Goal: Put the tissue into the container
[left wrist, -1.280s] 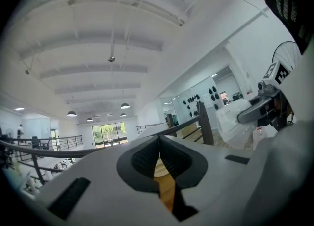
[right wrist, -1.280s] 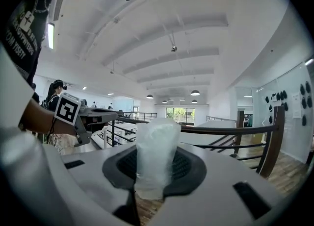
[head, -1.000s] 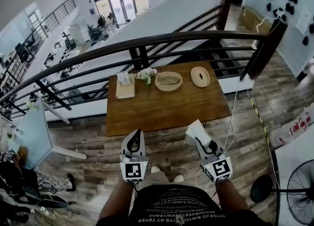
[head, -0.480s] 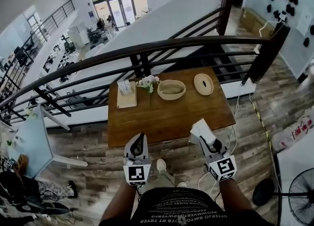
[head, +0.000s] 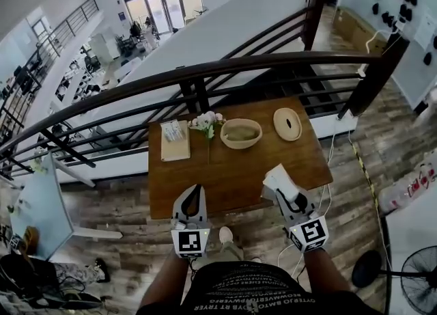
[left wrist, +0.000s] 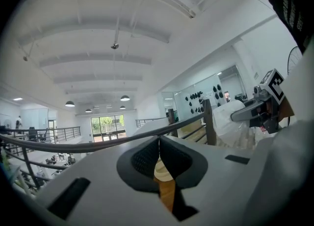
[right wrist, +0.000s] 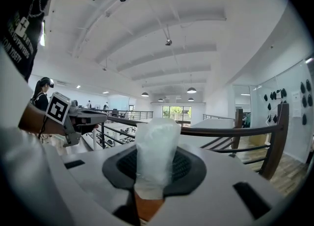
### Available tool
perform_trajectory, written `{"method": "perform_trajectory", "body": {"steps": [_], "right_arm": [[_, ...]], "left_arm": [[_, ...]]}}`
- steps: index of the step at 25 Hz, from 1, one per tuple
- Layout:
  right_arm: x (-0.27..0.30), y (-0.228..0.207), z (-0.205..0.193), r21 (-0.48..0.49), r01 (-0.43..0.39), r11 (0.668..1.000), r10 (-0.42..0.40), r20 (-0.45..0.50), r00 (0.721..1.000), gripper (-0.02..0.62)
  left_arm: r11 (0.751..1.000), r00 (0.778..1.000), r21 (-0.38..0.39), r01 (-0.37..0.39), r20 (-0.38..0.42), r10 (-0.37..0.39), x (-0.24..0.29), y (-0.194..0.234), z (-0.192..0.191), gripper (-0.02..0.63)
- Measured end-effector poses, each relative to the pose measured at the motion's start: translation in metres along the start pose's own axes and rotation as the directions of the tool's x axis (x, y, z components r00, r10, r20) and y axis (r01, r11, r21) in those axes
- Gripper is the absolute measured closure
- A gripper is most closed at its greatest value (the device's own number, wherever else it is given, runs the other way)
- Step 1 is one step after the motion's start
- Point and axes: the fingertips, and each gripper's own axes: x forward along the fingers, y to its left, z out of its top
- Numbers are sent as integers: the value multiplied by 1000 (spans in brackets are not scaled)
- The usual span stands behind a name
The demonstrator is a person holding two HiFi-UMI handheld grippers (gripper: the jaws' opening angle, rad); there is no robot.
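Note:
A white tissue packet (head: 276,180) sticks up between the pads of my right gripper (head: 282,187), which is shut on it; in the right gripper view the tissue packet (right wrist: 156,155) fills the gap between the jaws. My left gripper (head: 192,194) is level with it to the left, shut with nothing held. Both hover over the near edge of the wooden table (head: 232,170). The woven bowl container (head: 241,133) stands at the table's far side, its flat lid (head: 287,124) lying to its right.
A tray of tissues (head: 175,140) and a small bunch of flowers (head: 207,121) stand at the table's far left. A dark metal railing (head: 205,74) runs just behind the table. A cable (head: 326,170) hangs by the right edge. A fan (head: 416,279) stands lower right.
The person has stepped closer to the table, so both grippers now reach over its near edge. The right gripper's hold on the tissue packet is unchanged.

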Motion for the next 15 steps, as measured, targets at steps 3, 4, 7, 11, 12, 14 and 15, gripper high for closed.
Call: {"method": "perform_trajectory", "body": {"steps": [3,4,7,11,12,14,15], "right_arm": [[16,-6,-2,8,3,1000,-3,-14,1000,490],[21,-7,-2,10,3,1000,-3,-17,1000,489],[37,-10,-1,12,1,1000,-1,-22,1000,489],[58,-14,1,20,-3,1000,3,-28,1000,490],[63,-15,3,21,-2,1000,3,-29,1000,490],[73,-16,7,20,1,1000,0,-31,1000,489],[77,-17,10,17,2,1000,-2,-31,1000,489]], "left_arm": [[1000,1000,11,2,-7,-2,15,8,-2,577],[1000,1000,11,4,-11,-4,19,11,-4,577],[1000,1000,4,3,-20,-3,33,22,-11,577],[1000,999,-3,7,-47,-7,54,32,-16,577],[1000,999,-3,10,-52,-10,58,34,-17,577],[1000,998,-8,14,-53,-14,65,40,-15,577],[1000,999,-12,17,-49,-18,69,43,-14,577]]}}
